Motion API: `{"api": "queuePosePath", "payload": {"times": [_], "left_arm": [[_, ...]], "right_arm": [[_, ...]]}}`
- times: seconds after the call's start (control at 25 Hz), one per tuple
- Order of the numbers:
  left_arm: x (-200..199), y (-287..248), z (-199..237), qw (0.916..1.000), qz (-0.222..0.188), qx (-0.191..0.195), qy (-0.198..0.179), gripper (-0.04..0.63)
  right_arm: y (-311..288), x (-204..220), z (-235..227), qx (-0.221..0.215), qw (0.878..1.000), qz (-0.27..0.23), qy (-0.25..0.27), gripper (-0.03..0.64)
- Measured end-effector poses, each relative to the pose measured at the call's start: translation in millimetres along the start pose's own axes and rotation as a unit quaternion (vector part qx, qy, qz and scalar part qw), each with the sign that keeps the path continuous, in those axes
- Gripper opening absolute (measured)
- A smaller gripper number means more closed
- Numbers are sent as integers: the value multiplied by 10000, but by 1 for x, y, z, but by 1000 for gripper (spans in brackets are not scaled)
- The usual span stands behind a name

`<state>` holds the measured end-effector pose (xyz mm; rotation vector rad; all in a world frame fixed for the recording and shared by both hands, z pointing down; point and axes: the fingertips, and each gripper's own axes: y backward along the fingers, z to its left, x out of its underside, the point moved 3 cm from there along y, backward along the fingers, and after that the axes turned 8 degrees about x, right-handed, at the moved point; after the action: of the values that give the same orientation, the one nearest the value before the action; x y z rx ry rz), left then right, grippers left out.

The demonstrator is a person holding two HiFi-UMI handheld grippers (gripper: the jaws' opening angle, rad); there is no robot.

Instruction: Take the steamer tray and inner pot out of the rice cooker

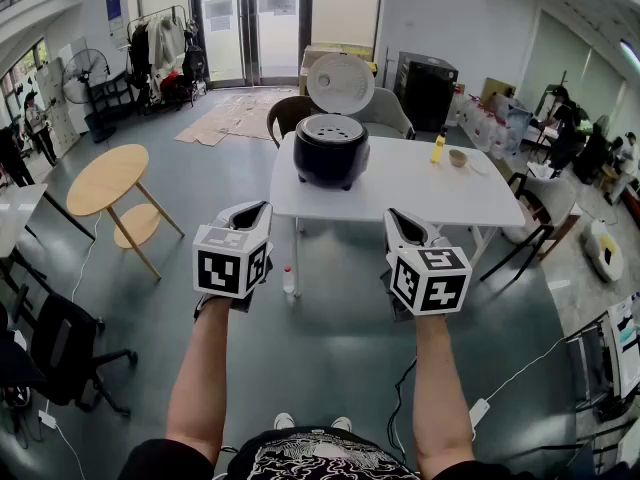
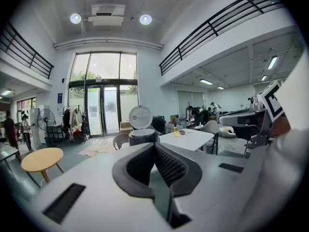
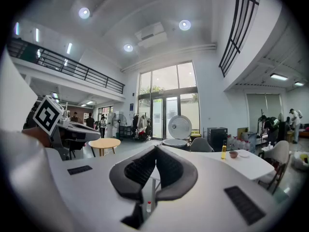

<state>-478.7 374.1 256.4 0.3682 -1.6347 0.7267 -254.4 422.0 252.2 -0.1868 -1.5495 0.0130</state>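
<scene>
A black rice cooker (image 1: 331, 153) stands upright on the near left corner of a white table (image 1: 420, 183). Its round lid (image 1: 340, 83) is swung up and back, with the pale inner face turned towards the person. A pale steamer tray (image 1: 333, 128) lies flat in the open top. It covers the inner pot, which cannot be seen.

The left gripper (image 1: 252, 211) and the right gripper (image 1: 403, 223) are held side by side, pointing roughly level towards the table, well apart from the cooker. Both are clenched, pads pressed together with nothing between them. In each gripper view the jaws hide the cooker's lower body.

A yellow bottle (image 1: 438, 148) and a small bowl (image 1: 458, 157) stand further right on the table.
</scene>
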Motion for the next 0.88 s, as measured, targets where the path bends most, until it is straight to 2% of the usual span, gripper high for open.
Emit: {"api": "queuePosePath", "payload": {"times": [0.44,0.64,0.88], "left_arm": [[-2,-7,4,9998,-128,134,-31,12],[-1,-5,8,9998,-188,102,10,13],[-2,-3,7,9997,-212,92,-11,75]], "right_arm": [[-6,-1,-2,192,9997,-16,122,12],[-4,-1,-3,277,9995,-40,138,38],[-3,1,-3,240,9996,16,118,72]]}}
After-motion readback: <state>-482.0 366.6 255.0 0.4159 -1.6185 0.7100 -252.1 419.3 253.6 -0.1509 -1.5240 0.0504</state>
